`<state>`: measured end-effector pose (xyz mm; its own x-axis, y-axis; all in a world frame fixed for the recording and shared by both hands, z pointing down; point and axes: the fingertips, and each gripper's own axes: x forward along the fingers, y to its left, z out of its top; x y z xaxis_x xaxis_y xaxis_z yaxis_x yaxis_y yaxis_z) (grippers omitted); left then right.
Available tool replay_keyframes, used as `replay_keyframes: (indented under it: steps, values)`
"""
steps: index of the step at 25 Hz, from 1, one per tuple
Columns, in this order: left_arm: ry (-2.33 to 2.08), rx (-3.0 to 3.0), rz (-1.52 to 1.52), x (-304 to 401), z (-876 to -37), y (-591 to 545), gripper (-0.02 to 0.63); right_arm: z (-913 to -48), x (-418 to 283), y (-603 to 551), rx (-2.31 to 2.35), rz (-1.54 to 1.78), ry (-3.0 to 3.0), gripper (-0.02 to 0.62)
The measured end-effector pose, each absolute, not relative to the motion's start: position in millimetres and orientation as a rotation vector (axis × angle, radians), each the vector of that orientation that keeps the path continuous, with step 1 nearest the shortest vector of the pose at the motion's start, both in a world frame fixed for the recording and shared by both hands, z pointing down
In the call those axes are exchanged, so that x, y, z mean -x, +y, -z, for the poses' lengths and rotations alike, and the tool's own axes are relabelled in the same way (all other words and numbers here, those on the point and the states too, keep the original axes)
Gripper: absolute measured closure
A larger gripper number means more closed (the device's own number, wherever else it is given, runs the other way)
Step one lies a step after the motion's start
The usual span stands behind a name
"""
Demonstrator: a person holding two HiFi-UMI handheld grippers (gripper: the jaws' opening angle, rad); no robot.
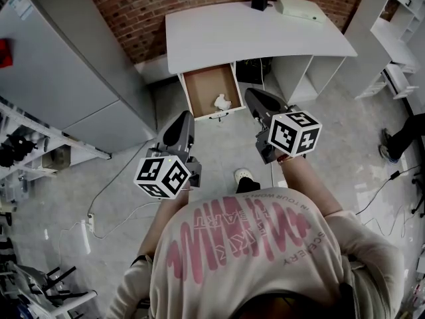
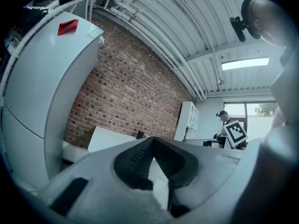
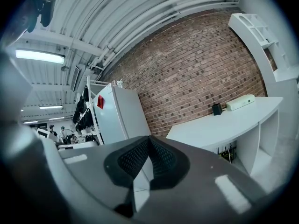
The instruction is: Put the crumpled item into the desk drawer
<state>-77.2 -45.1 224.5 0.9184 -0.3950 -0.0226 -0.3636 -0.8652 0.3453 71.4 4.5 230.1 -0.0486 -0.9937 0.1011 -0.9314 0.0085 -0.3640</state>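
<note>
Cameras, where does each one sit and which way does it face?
Head view: on the person's head, looking steeply down at desk and open drawer; shows torso, left hand-held gripper, right hand-held gripper.
Left gripper view: rides the left one, facing up along its shut jaws at the brick wall.
Right gripper view: rides the right one, shut jaws, facing wall and desk.
Shared: all three see the desk.

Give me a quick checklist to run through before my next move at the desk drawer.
1. Crumpled item inside the drawer: ok.
2. Drawer closed: not ok, it stands open.
3. Left claw empty, jaws together: ok.
4. Right claw empty, jaws together: ok.
5. Drawer handle unobstructed: ok.
6. Item low enough to clear the desk when the drawer shuts: cannot tell.
</note>
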Motion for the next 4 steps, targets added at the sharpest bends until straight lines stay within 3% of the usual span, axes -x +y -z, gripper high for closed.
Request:
replay_keyframes:
  steps: [4]
  values:
    - [-0.566, -2.733, 0.126, 77.3, -226.6, -48.5, 0.604, -232.1, -71.6, 1.1, 2.026, 0.515, 2.091, 0.588]
